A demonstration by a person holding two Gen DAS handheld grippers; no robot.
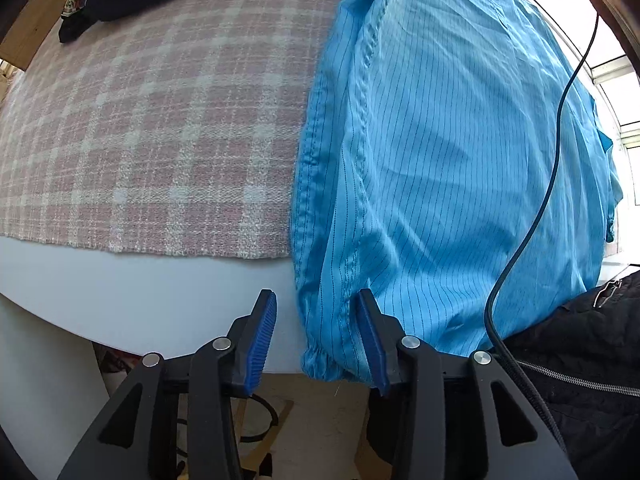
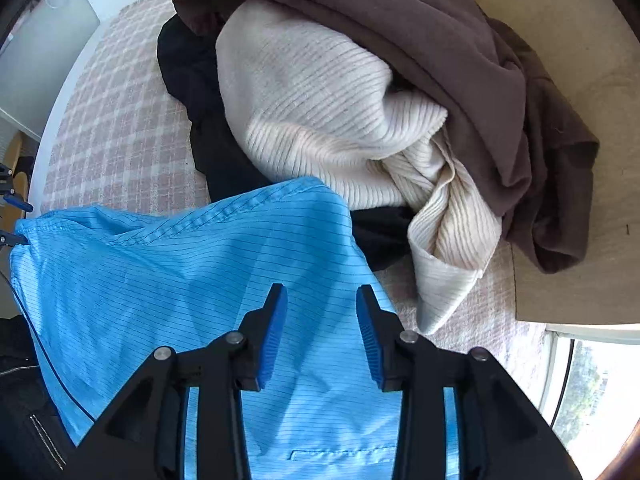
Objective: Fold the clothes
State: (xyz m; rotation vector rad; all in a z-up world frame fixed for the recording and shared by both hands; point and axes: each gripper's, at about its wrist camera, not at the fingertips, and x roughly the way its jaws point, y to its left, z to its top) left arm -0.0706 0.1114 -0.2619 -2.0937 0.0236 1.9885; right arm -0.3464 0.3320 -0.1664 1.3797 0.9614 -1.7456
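A light blue pinstriped garment lies spread on the pink plaid cloth, and its elastic cuff hangs over the table's near edge. My left gripper points down at that corner and is open. The garment's left hem lies between the jaws, and the pads do not press on it. In the right wrist view the same blue garment lies flat under my right gripper. That gripper is open too, just above the fabric, with nothing pinched.
A pile of a cream ribbed sweater, a brown garment and a black garment sits beyond the blue one. A black cable crosses the blue fabric. A black zippered jacket is at the lower right. The white table edge is near.
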